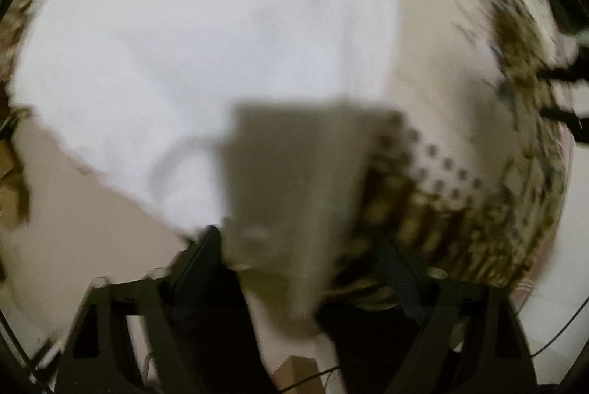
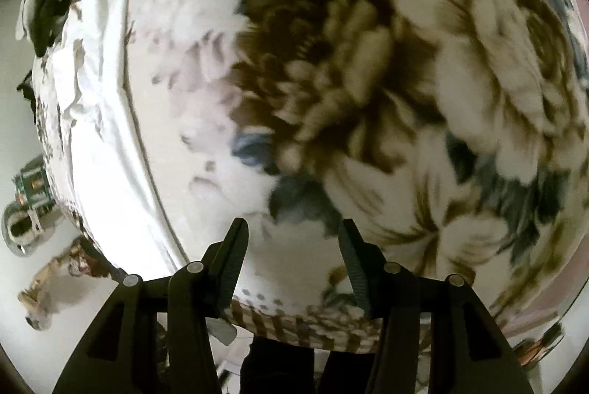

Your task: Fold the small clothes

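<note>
Your left gripper [image 1: 294, 247] has its 2 black fingers spread wide, with a limp fold of the smooth white garment [image 1: 206, 37] hanging between them; whether it pinches the cloth is too blurred to tell. Your right gripper [image 2: 292, 250] gapes wide over the floral bedsheet [image 2: 368, 81], with rumpled white cloth [image 2: 95, 92] at left.

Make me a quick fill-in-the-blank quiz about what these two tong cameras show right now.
1. The garment spread out in the left view is plain ___ in colour.
2. The bedcover is printed with large ___.
3. The right tongs stand ___, with nothing between them.
Missing words: white; flowers; open.
</note>
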A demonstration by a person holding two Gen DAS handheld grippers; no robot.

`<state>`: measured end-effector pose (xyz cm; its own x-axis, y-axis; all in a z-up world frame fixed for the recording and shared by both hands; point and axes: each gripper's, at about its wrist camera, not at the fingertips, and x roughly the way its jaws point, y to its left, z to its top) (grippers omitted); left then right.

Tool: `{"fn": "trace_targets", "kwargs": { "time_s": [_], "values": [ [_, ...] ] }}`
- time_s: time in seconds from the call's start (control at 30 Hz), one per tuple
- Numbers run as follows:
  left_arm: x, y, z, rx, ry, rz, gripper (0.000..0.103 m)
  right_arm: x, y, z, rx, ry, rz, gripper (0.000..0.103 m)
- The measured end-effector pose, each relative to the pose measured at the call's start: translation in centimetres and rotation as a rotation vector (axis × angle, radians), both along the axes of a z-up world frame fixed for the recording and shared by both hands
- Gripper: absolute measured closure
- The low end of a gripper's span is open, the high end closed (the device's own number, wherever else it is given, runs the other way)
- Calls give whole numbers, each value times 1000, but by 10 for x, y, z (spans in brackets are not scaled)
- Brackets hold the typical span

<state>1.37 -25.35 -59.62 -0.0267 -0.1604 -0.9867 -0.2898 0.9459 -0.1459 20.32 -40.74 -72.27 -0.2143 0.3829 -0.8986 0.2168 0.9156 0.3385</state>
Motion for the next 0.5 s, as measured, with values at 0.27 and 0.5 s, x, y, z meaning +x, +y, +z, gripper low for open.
{"fn": "trace_targets", "kwargs": {
  "time_s": [0.27,0.5],
  "values": [
    [-8,29,46,32,-134,52,101,58,13,18,3,-37,55,50],
    [-8,65,94,66,-203,50,101,154,59,37,91,-141,72,50]
  ]
}}
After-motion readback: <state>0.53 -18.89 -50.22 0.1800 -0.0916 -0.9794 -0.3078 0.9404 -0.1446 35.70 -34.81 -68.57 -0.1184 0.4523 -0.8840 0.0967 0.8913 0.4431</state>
